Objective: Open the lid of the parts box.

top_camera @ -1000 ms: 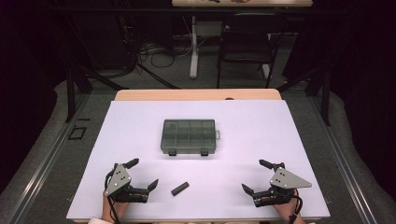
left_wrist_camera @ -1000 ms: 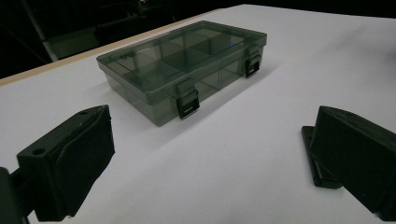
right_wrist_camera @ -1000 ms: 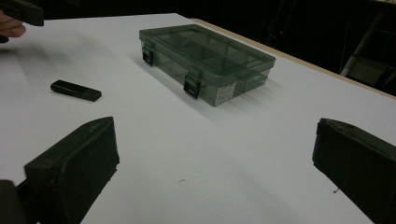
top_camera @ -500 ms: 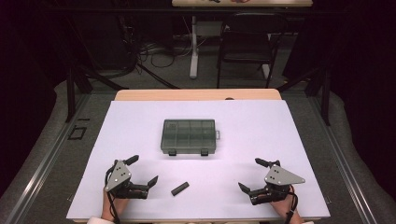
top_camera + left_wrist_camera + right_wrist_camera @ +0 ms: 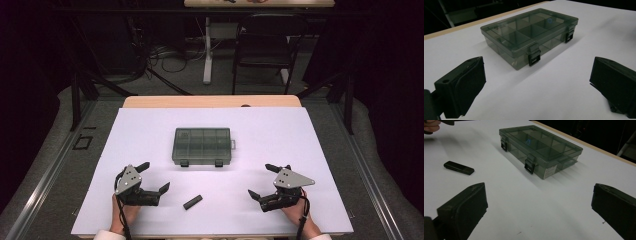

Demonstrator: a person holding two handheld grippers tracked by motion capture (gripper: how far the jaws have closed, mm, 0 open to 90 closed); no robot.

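Observation:
A smoky see-through compartment box (image 5: 202, 146) lies shut in the middle of the white table, its two black latches facing me. A small black stick (image 5: 192, 202) lies flat near the front edge, between my hands. My left gripper (image 5: 154, 177) rests at the front left, open and holding nothing, just left of the stick. At the front right my right gripper (image 5: 261, 181) is also open with nothing in it. The left gripper (image 5: 537, 72) looks at the box (image 5: 529, 35) from a short way off. The right gripper (image 5: 539, 195) faces the box (image 5: 541, 145), with the stick (image 5: 459, 168) to its left.
The white cover (image 5: 320, 150) spans the table, with a wooden strip (image 5: 210, 101) showing along the far edge. Beyond the table stand a dark chair (image 5: 262, 40) and a white post with cables on the floor. The person's other hand (image 5: 431, 125) shows at the upper left of the right gripper view.
The right gripper has drifted a little to the left and forward. The left gripper has barely shifted. Box and stick lie where they were.

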